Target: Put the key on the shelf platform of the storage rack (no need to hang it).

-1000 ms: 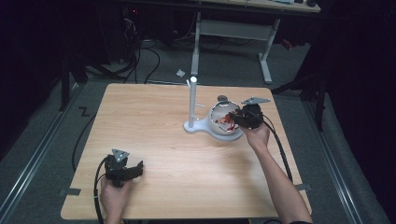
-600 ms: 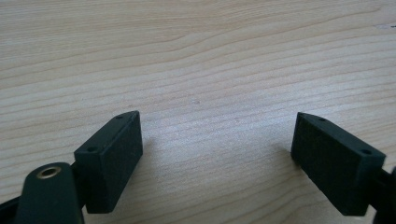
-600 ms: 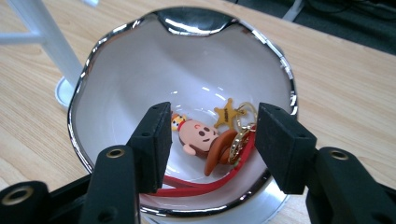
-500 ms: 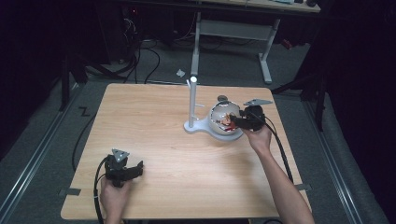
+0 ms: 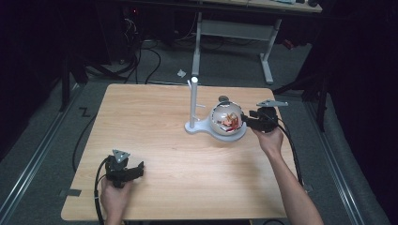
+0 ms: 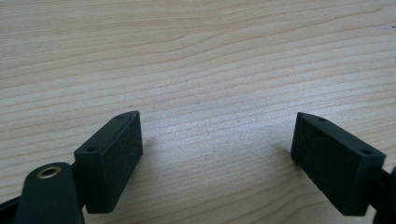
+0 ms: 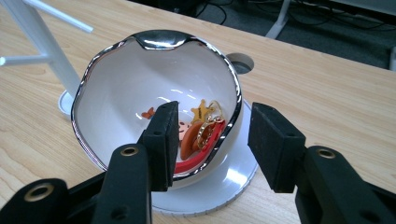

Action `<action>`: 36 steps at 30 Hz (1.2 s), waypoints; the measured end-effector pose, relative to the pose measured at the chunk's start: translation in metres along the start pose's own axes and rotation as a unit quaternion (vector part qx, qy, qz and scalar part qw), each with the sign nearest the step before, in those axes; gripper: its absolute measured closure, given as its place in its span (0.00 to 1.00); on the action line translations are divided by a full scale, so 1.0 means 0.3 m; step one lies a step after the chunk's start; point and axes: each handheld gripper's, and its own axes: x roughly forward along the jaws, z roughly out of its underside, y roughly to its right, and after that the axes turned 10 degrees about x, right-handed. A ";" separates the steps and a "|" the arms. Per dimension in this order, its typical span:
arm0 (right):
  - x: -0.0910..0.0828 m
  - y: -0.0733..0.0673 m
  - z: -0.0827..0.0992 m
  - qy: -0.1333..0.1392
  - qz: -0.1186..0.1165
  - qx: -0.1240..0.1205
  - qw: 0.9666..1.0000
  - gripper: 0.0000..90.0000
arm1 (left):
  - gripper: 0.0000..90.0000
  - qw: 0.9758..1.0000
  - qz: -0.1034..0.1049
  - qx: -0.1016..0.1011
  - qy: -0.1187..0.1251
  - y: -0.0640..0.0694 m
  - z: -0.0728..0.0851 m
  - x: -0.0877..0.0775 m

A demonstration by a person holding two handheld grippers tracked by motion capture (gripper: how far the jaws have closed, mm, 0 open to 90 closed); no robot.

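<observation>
A white, egg-shaped bowl (image 5: 226, 119) (image 7: 121, 93) with a silver rim sits tilted on the round base (image 7: 224, 182) of a white stand (image 5: 193, 101). Inside it lie red, orange and gold trinkets (image 7: 201, 130). My right gripper (image 5: 245, 123) (image 7: 215, 112) is open at the bowl's right side. Its jaws straddle the rim, one inside the bowl and one outside. My left gripper (image 5: 141, 169) (image 6: 217, 119) rests open near the table's front left, with only bare wood between its jaws.
The stand's white post has short pegs (image 7: 56, 16) and rises just left of the bowl. A round cable hole (image 5: 224, 99) (image 7: 240, 63) lies behind the bowl. The wooden table (image 5: 155, 117) is bare across its left and middle. Desk legs and cables are on the floor behind.
My right gripper has shifted slightly towards the near side along the bowl's rim. The left gripper has stayed where it was.
</observation>
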 end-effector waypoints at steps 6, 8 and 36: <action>-0.025 0.013 0.009 0.012 0.001 0.007 1.000 0.59 | 0.19 1.000 0.000 0.000 0.000 0.000 0.000 0.000; -0.038 0.026 0.019 0.011 0.002 0.011 1.000 0.58 | 0.19 1.000 0.000 0.000 0.000 0.000 0.000 0.000; -0.242 0.086 0.119 0.039 -0.018 0.036 0.998 0.56 | 0.19 1.000 0.000 0.001 0.000 0.000 0.000 0.000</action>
